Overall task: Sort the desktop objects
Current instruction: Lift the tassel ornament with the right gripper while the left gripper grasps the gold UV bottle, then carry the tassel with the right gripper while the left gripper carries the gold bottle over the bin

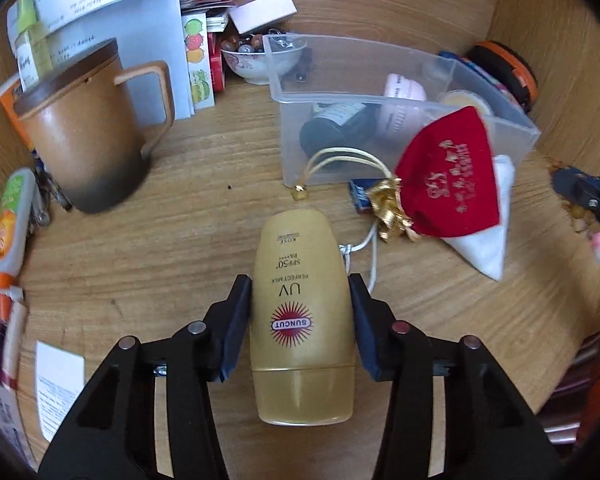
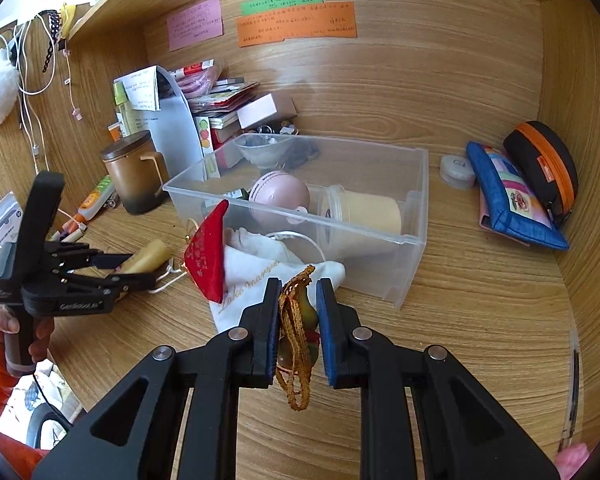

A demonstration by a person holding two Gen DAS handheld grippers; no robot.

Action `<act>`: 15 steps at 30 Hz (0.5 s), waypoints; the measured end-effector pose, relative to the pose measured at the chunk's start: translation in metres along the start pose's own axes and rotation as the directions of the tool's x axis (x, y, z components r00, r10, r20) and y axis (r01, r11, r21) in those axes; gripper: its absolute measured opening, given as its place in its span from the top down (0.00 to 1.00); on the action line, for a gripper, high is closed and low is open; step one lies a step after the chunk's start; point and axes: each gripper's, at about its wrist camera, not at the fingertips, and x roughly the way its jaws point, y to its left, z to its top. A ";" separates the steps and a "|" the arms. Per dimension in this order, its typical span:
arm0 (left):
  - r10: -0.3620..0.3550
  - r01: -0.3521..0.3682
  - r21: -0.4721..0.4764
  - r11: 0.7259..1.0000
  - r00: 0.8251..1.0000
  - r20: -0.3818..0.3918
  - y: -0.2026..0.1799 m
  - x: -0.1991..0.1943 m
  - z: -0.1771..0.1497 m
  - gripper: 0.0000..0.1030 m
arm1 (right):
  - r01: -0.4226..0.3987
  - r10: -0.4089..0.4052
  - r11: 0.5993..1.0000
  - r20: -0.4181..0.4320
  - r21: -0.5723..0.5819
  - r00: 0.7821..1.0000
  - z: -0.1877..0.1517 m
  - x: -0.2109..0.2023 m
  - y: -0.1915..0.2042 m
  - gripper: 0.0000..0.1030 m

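Observation:
My left gripper [image 1: 300, 286] is shut on a gold sunscreen bottle [image 1: 302, 312], held above the wooden desk; it also shows in the right wrist view [image 2: 120, 266] at the left. My right gripper [image 2: 298, 292] is shut on a small gourd charm [image 2: 300, 320] with a gold braided cord. A clear plastic bin [image 1: 400, 100] stands ahead; in the right wrist view [image 2: 380, 280] it holds a pink round case [image 2: 280, 200] and a cream jar [image 2: 364, 212]. A red pouch [image 1: 448, 184] and a white cloth bag [image 1: 488, 240] lie in front of the bin.
A brown lidded mug [image 1: 84, 132] stands at the left beside papers and a bowl of beads [image 1: 256, 60]. A blue pouch [image 2: 512, 200], an orange-zipped black case [image 2: 544, 168] and a small round tin [image 2: 456, 170] sit at the right. Wooden walls enclose the desk.

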 end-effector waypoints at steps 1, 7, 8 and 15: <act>-0.022 0.022 -0.012 1.000 1.000 -0.001 0.002 -0.002 -0.001 0.54 | -0.002 0.002 1.000 -0.002 -0.002 1.000 0.001 0.001 0.001 0.85; -0.027 0.030 -0.047 0.998 0.998 0.050 0.013 -0.023 -0.004 0.54 | -0.013 0.013 1.000 -0.002 -0.018 1.000 0.003 0.004 0.011 0.85; -0.024 0.027 -0.046 0.999 0.998 0.059 0.013 -0.026 -0.003 0.54 | -0.016 0.016 1.000 -0.003 -0.021 1.000 0.004 0.005 0.013 0.85; -0.046 0.049 -0.018 0.999 0.989 0.143 0.003 -0.049 0.013 0.54 | -0.009 0.011 0.999 0.027 -0.042 1.000 0.016 -0.001 0.021 0.85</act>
